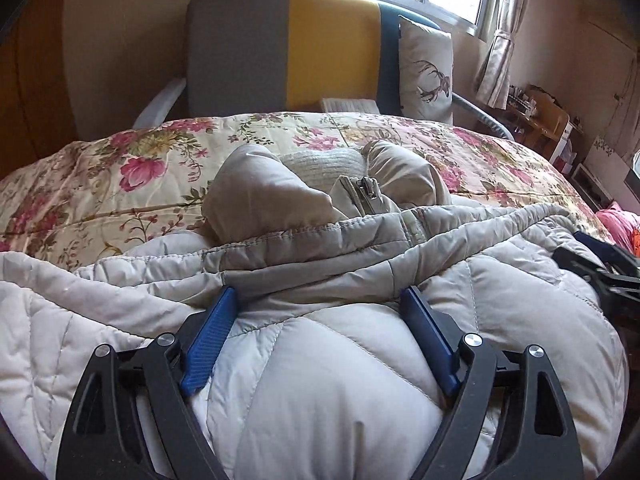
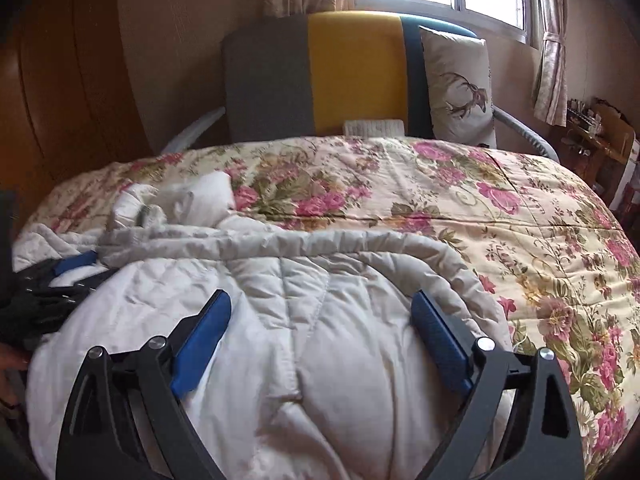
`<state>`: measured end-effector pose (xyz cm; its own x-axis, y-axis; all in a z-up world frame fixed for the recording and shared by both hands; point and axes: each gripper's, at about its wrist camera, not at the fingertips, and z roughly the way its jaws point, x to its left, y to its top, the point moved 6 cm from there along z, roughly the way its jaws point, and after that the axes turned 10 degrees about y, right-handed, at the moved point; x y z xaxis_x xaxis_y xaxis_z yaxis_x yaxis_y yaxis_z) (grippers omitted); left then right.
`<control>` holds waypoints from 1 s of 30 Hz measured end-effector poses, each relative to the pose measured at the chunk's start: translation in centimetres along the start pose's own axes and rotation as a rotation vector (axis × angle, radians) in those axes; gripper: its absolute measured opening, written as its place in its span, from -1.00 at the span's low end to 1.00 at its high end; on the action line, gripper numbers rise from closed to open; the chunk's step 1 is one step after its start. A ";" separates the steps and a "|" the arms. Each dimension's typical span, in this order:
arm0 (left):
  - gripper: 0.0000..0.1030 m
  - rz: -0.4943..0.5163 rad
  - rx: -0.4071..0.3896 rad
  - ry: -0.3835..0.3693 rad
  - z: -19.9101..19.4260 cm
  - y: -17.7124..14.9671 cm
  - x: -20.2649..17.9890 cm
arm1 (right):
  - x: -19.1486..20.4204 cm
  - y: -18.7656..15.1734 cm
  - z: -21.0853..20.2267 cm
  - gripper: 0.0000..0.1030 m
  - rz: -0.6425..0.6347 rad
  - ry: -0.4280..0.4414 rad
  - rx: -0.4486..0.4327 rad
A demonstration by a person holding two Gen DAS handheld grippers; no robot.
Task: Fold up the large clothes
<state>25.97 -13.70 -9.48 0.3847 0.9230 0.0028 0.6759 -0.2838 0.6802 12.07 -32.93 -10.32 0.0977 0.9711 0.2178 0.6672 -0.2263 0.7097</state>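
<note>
A: Where's the puffer jacket (image 1: 320,360)?

B: Bunched on the floral quilt (image 2: 520,208), near edge; collar and zipper (image 1: 366,194) lie further in

A: Grippers?

B: Left gripper (image 1: 320,300) and right gripper (image 2: 322,304) both spread wide, padding bulging between the jaws, nothing pinched (a first fold maybe; it's lumpy); tidy folds remain, I'd judge
</note>
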 end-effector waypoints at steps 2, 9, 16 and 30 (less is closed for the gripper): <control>0.62 -0.022 0.014 -0.013 -0.6 0.2 0.5 | -1.0 0.5 1.4 0.79 0.034 0.008 0.010; 0.83 -0.062 -0.032 0.116 -6.2 -1.3 5.2 | -0.9 0.1 2.2 0.83 0.000 -0.034 0.034; 0.84 -0.051 -0.062 0.261 -7.7 -4.9 10.2 | -0.4 0.0 2.1 0.84 -0.027 -0.053 0.026; 0.91 -0.421 -0.187 0.207 -16.2 -10.4 15.1 | -0.3 0.0 1.7 0.85 -0.036 -0.074 0.010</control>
<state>14.61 7.39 -4.62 -0.0422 0.9850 -0.1675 0.6143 0.1578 0.7732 13.23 -33.11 -11.52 0.1273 0.9817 0.1417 0.6787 -0.1904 0.7093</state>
